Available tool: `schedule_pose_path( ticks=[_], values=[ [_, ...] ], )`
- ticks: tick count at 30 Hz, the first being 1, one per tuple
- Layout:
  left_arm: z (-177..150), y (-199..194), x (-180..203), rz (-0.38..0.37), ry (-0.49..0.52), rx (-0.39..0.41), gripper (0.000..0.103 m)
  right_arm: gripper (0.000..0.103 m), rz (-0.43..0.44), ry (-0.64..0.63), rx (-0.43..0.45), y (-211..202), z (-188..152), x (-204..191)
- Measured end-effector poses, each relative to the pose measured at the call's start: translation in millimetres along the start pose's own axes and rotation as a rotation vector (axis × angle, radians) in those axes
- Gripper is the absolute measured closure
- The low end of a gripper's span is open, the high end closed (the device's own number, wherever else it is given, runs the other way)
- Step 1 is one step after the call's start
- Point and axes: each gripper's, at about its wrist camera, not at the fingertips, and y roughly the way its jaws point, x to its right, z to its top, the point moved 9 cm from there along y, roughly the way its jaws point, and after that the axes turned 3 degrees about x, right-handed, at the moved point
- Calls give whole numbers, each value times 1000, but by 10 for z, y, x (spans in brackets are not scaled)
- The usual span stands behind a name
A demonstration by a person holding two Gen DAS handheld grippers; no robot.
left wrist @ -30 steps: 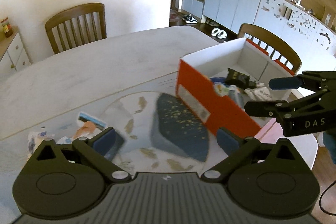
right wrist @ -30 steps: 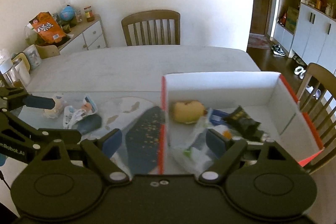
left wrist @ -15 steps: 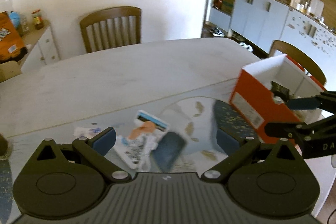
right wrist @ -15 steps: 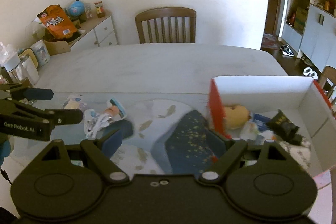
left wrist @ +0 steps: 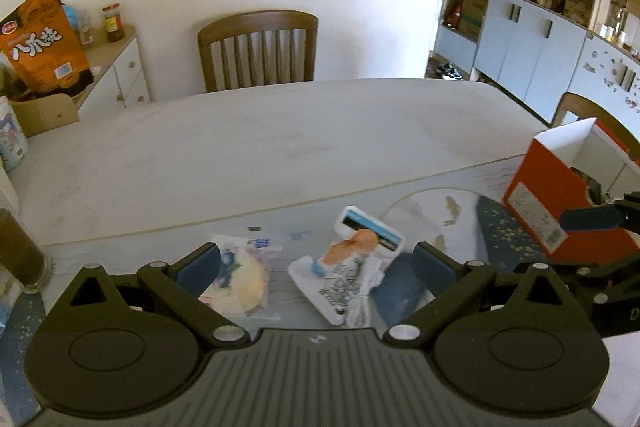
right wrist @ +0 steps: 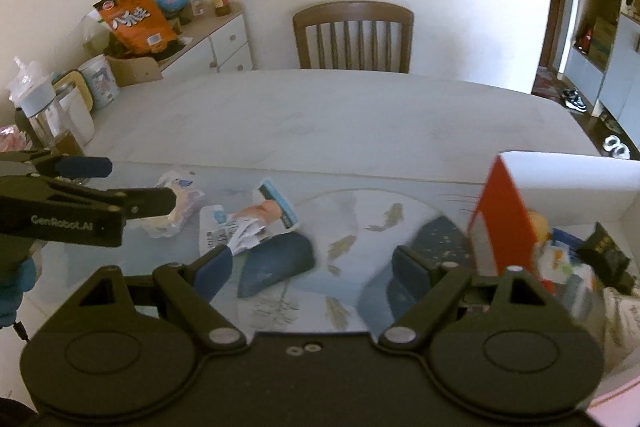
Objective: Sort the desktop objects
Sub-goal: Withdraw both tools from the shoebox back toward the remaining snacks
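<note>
Razor pack flat on table, long axis diagonal, blue end far-right.

the orange box runs off the right edge of the left wrist view, and its contents are smeared by blur in the right wrist view. the left gripper's finger covers part of the clear snack packet. print on the white packet is too blurred to read.

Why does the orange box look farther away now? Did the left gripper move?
Yes. The left gripper swung left, away from the orange box, toward the snack packets.
</note>
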Motion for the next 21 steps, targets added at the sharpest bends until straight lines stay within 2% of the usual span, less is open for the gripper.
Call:
schedule_pose_path(
  ticks=[21],
  values=[
    [-279, 504, -630, 72, -57, -48, 1, 16, 14, -15, -34, 656, -10, -506]
  ],
)
